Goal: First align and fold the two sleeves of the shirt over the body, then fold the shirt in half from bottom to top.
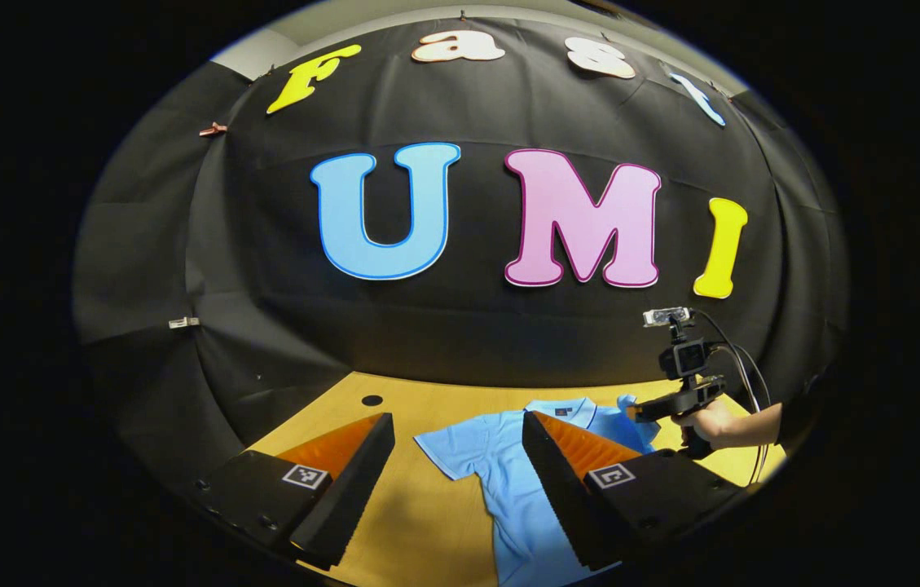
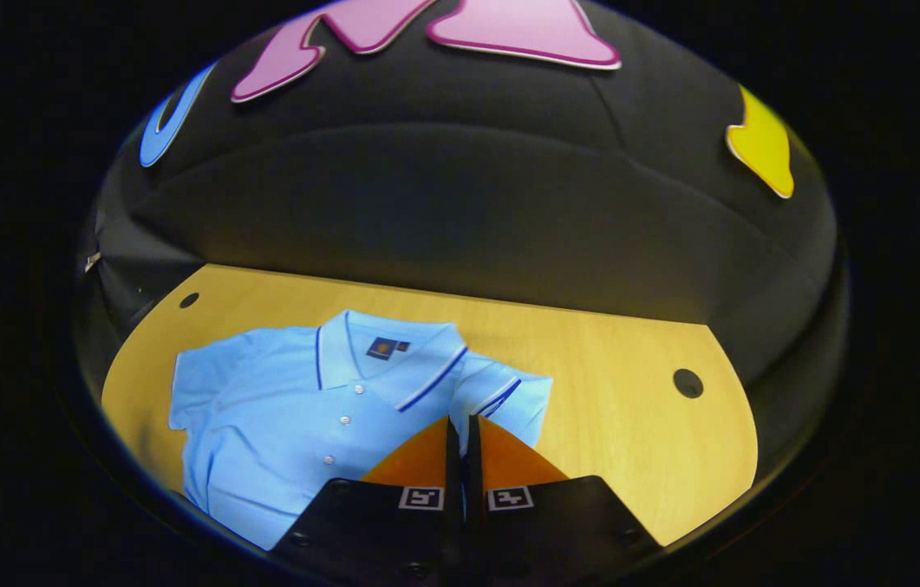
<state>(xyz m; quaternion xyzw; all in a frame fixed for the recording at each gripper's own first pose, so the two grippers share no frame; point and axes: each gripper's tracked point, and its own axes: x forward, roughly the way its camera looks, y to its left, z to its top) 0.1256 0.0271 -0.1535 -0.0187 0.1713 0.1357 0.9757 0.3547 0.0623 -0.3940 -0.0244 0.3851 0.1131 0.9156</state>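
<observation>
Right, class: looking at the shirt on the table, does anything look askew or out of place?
Yes. The light blue polo shirt lies flat on the wooden table, but one short sleeve is bunched and lifted, pinched by the shut right hand-held gripper. The other sleeve lies spread out.

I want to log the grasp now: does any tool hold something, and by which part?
The right tool is shut on the shirt, pinching its sleeve on that tool's side, near the collar. The left tool is open above the table and holds nothing.
</observation>
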